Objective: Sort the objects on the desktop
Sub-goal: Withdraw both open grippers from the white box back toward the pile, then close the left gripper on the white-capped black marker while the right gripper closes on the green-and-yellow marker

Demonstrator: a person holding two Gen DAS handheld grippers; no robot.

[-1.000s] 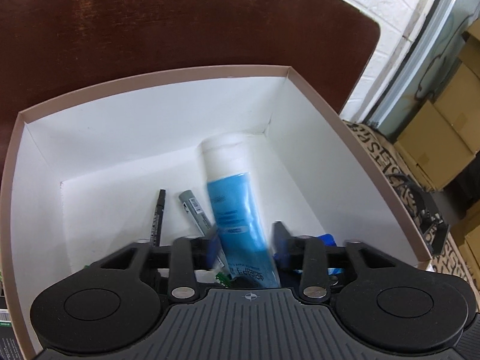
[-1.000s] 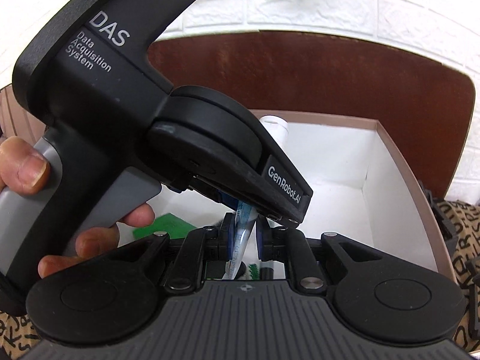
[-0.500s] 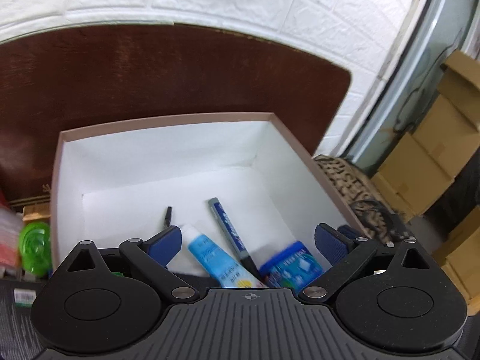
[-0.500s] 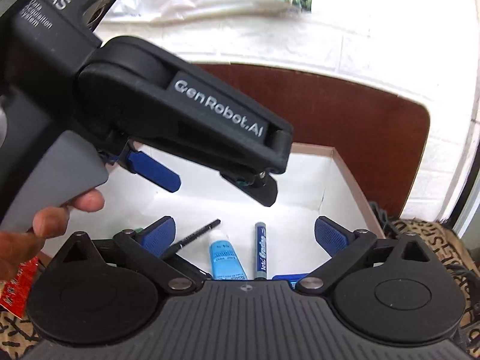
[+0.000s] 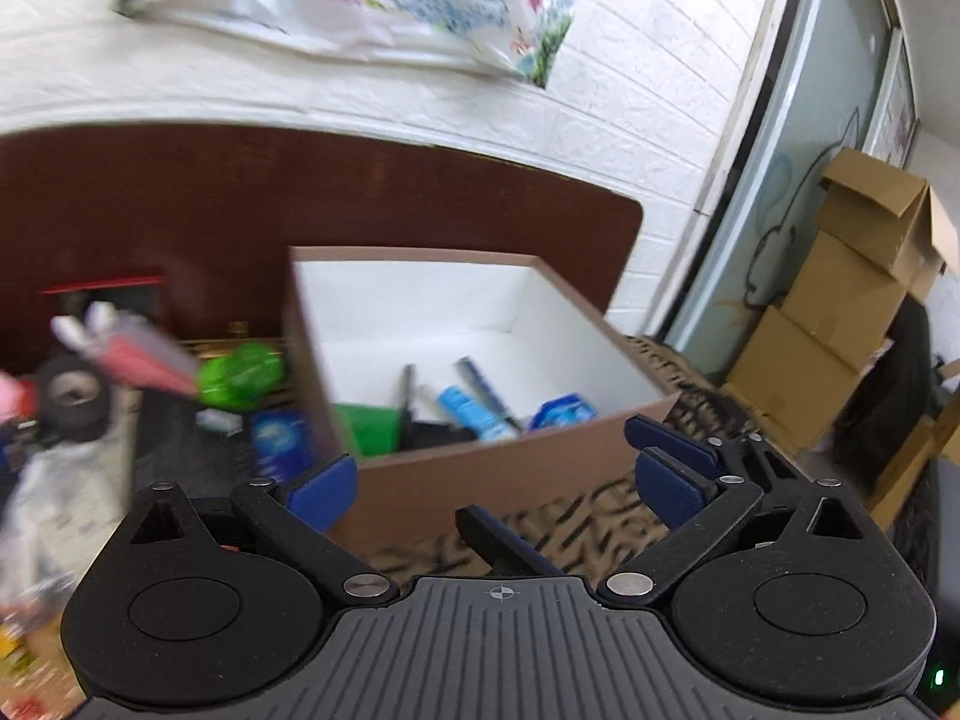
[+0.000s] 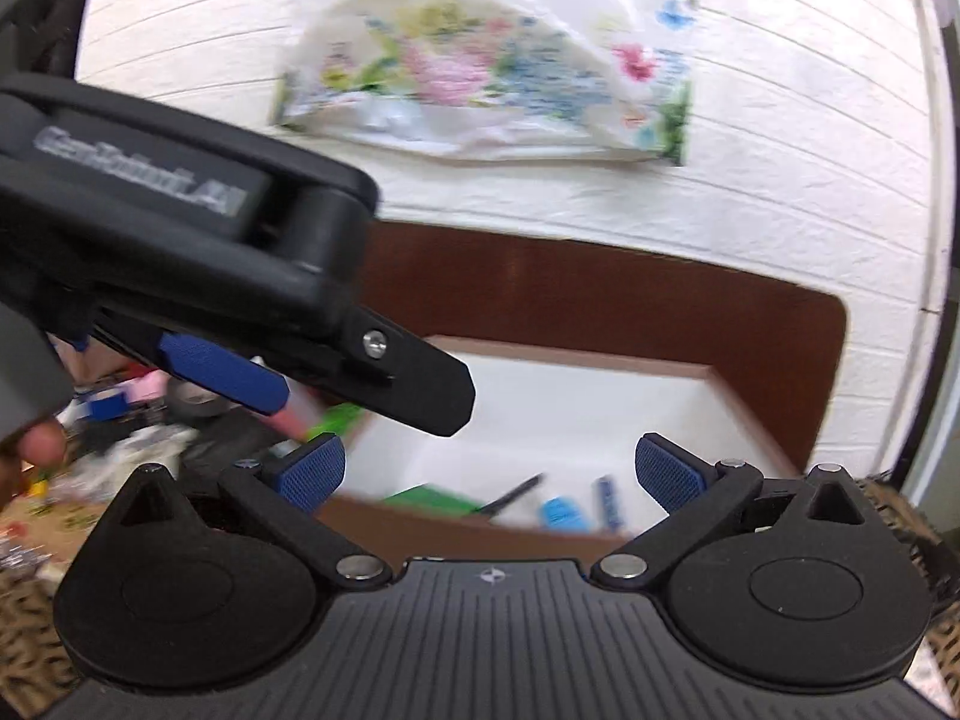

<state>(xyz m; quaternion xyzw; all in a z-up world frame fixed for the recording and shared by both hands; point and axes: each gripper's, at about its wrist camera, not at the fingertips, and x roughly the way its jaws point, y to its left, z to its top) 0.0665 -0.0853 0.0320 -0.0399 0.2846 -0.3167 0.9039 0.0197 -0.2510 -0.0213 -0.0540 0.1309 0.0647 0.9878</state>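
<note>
Pulled back and up from the box since a moment ago. Left wrist view: left gripper (image 5: 498, 483) wide apart, holding nothing; blue tube (image 5: 474, 414) lying in the brown box (image 5: 498, 468) beside a pen (image 5: 407, 387). Right wrist view: right gripper (image 6: 489, 474) wide apart, holding nothing, above the box (image 6: 744, 414).
</note>
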